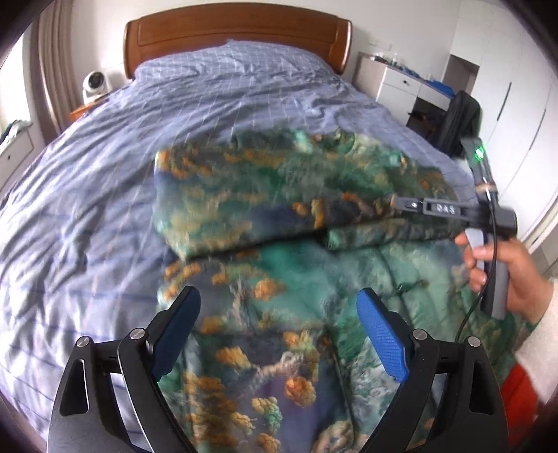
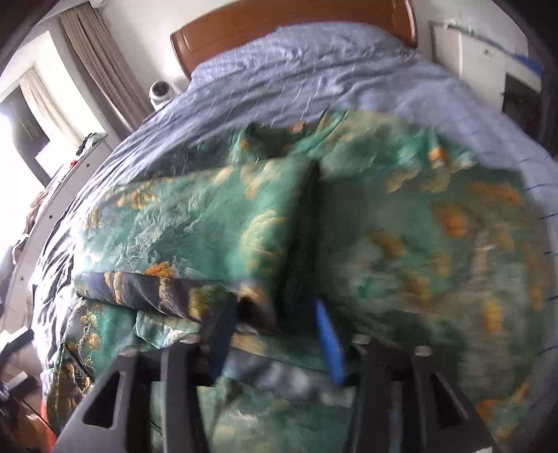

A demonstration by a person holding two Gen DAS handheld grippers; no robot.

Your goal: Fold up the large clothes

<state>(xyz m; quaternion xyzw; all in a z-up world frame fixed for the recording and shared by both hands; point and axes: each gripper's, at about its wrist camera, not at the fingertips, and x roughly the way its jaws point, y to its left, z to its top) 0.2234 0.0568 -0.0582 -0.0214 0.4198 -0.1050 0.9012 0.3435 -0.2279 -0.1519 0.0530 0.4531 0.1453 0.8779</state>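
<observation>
A large padded garment printed in green, blue and orange lies on the bed, with one part folded over the rest. My left gripper hovers above its near part, wide open with nothing between the blue pads. At the right, a hand holds my right gripper with its tip at the edge of the folded layer. In the blurred right wrist view the garment fills the middle, and my right gripper has its fingers apart over a dark fold edge, not pinching it.
The bed has a blue checked cover and a wooden headboard. A small white fan stands at the left of the bed. A white cabinet and a dark garment on a chair are to the right.
</observation>
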